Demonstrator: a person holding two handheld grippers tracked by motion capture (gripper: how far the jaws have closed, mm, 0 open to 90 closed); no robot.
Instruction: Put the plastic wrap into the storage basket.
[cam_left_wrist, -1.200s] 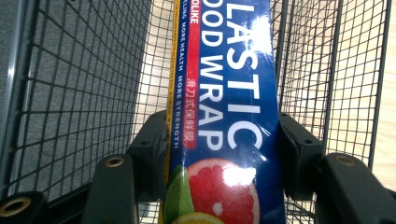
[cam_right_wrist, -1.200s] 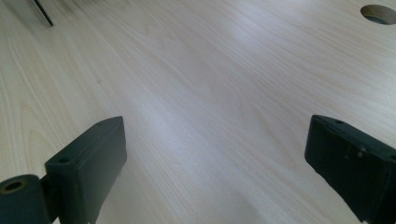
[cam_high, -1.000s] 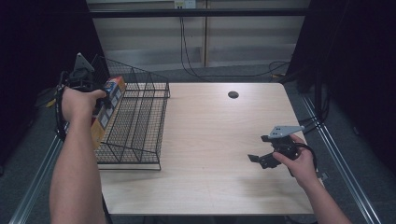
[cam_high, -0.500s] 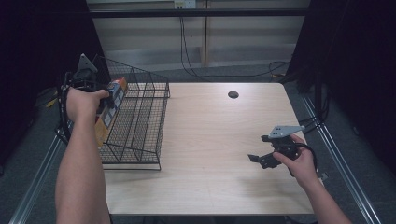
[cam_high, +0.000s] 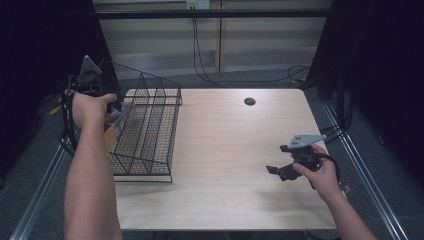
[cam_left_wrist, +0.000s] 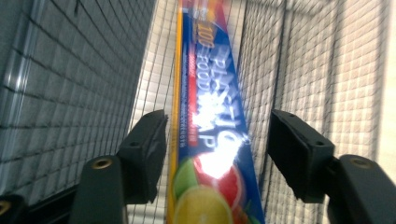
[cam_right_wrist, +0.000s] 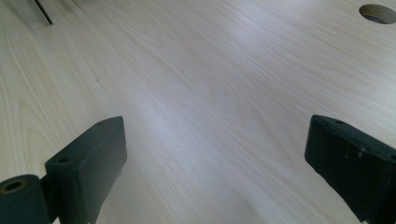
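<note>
Your left gripper (cam_left_wrist: 212, 154) sits at the far left end of the black wire rack (cam_high: 150, 135), which stands on the left part of the wooden table (cam_high: 225, 150). In the left gripper view its two black jaws stand spread to either side of a long blue box of plastic wrap (cam_left_wrist: 210, 121), with a clear gap between the right jaw and the box; whether the left jaw touches the box's yellow edge you cannot tell. The box runs away from the camera between two mesh walls of the rack, in one narrow compartment. Its lettering is blurred but reads "PLASTIC FOOD WRAP", with "300" near the far end and a line of small print along a red band that is too smeared to read; pictures of a lime, a lemon and something red sit at the near end. Your right gripper (cam_high: 278, 171) hovers low over the bare table near its right edge, well apart from the rack, jaws wide apart and holding nothing. A round hole (cam_high: 249, 101) lies toward the table's far edge.
</note>
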